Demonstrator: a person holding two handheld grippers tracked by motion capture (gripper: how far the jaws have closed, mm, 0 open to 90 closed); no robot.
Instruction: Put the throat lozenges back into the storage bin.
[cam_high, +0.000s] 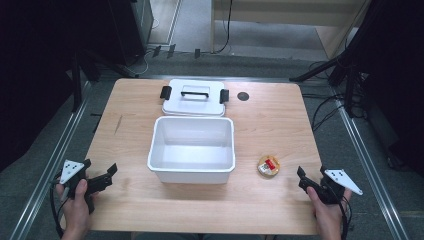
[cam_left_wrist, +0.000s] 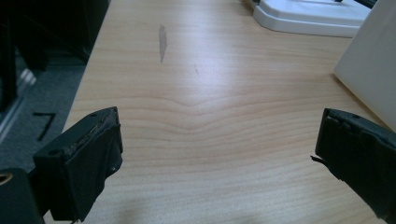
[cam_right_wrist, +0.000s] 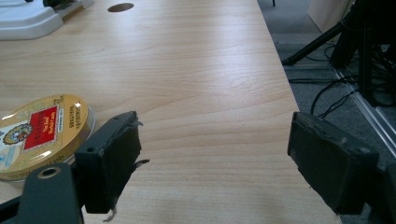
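Bare tabletop (cam_high: 280, 120) around white bin (cam_high: 192, 150)

The round tin (cam_right_wrist: 39, 133) bears a red label, its print too small to read.

The counter (cam_high: 270, 130) in front of me is pale wood with a wavy grain. Near its far edge I see a small dark round hole (cam_high: 243, 96), and on its left part a short grey streak (cam_left_wrist: 162, 42). A metal rail (cam_high: 55, 165) runs along the grey floor (cam_high: 200, 62) beside the counter on my left, and a second rail (cam_high: 370, 165) on my right. Black cables (cam_high: 322, 112) lie on the floor past the right edge, near a black stand leg (cam_high: 320, 70). A light wooden cabinet (cam_high: 290, 12) stands at the back.
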